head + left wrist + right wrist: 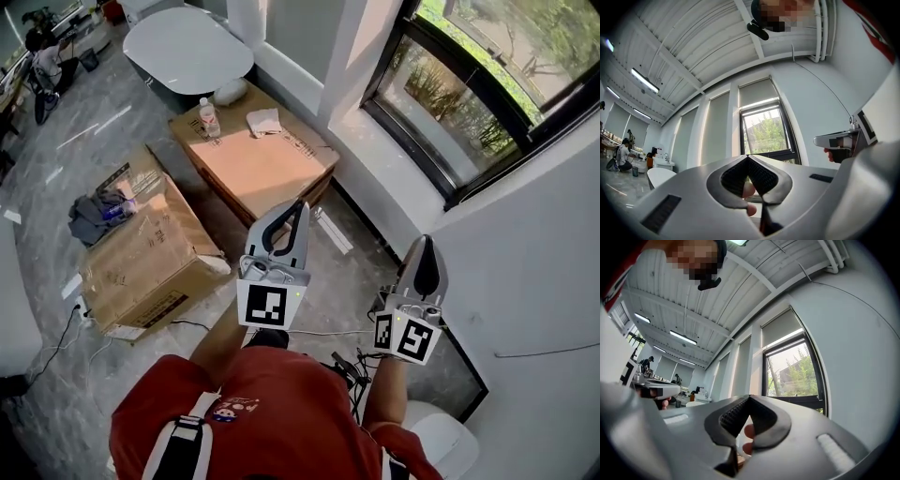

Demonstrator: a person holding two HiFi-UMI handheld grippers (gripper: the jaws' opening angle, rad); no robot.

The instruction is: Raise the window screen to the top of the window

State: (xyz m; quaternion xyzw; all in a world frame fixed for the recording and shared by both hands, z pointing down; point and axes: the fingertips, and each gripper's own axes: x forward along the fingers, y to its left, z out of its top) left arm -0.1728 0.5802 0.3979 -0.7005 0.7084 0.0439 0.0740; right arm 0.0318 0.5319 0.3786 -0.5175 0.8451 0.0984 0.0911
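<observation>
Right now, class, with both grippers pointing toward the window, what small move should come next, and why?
Probably bring both closer to the window: the left gripper and right gripper are shut on nothing and well short of it, and the window screen, covering its upper part, looks out of reach.

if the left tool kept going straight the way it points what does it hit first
Probably the black-framed glass window, near its bottom bar: the shut left tool lines up on it and nothing shows between. Depth is unclear, so that is a guess.
</observation>
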